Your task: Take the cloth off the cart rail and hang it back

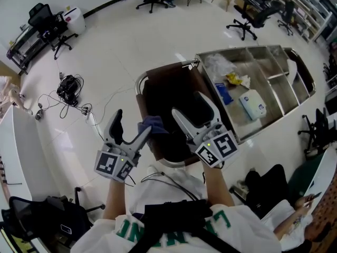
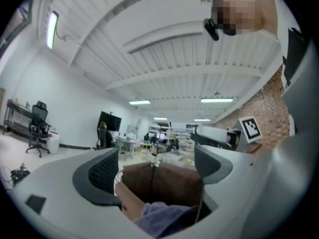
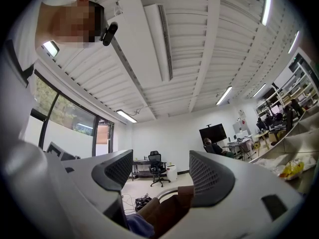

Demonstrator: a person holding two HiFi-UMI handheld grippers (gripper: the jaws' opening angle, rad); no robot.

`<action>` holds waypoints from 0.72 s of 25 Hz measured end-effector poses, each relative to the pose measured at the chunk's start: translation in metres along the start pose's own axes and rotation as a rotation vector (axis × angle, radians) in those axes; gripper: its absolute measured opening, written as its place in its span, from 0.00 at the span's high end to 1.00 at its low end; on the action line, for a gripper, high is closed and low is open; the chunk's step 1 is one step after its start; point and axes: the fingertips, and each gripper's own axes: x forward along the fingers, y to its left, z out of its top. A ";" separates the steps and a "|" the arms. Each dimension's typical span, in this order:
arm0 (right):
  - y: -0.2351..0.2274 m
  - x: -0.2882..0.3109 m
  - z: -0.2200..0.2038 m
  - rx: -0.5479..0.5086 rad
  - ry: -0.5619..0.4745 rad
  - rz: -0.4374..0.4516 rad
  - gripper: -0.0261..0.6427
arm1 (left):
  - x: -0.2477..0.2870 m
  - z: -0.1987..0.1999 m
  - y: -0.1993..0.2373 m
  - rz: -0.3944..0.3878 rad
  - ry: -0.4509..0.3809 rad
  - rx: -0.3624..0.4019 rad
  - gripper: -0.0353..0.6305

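Cloth (image 1: 154,124), purple and bunched, appears to rest on the cart rail (image 1: 140,86) left of frame centre, against the brown bag (image 1: 168,94). Left gripper (image 1: 133,121) is nearer: jaws wide apart, cloth low between them, not pinched. Right gripper (image 1: 187,104) lies to the cloth's right, jaws apart, gripping nothing. This fits either before lifting or after rehanging.

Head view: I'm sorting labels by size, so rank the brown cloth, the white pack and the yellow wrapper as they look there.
1. brown cloth, by far
2. white pack
3. yellow wrapper
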 end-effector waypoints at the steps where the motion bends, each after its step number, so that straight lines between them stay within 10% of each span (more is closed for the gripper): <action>1: 0.001 0.001 0.002 -0.006 -0.004 0.001 0.42 | -0.003 0.016 0.006 0.036 -0.049 0.007 0.28; 7: 0.009 0.003 0.008 -0.079 -0.024 -0.021 0.42 | -0.010 0.060 0.039 0.268 -0.129 0.174 0.36; 18: 0.025 0.002 0.011 -0.213 -0.024 -0.012 0.44 | -0.003 0.051 0.022 0.209 -0.109 0.159 0.38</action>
